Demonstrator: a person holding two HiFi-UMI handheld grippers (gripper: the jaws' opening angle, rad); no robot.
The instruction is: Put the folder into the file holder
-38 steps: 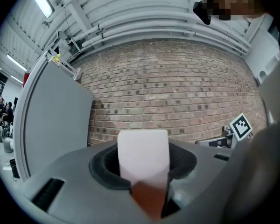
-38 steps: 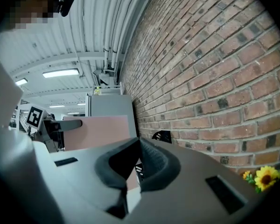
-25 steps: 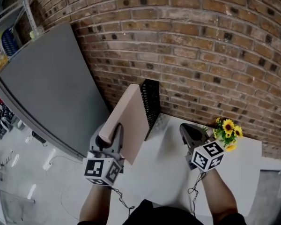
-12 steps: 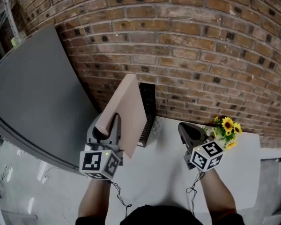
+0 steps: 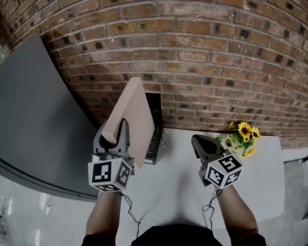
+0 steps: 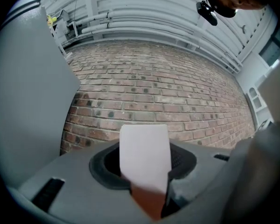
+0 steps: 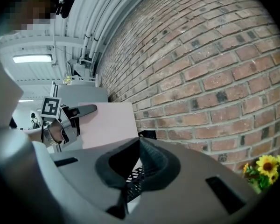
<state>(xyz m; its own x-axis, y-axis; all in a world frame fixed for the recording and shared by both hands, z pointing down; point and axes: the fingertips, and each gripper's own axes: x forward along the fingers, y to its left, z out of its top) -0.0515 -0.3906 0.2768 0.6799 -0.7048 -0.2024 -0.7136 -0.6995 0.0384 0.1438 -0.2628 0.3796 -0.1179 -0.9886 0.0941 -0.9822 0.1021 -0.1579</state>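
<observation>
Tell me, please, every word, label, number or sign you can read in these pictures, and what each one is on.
There is no readable text in any view.
Left gripper and right gripper: black-and-white square patterns only, no letters or digits.
Folder: plain pink, no label visible.
File holder: black mesh, no print visible.

Brick-walled room with a white table.
A red brick wall (image 5: pixel 220 50) rises just ahead of the fingers (image 5: pixel 124 132), with the white table (image 5: pixel 174 183) beneath them. A grey panel (image 5: pixel 36 111) stands to their left, and a ceiling strip light (image 7: pixel 31 58) glows high on that side.
</observation>
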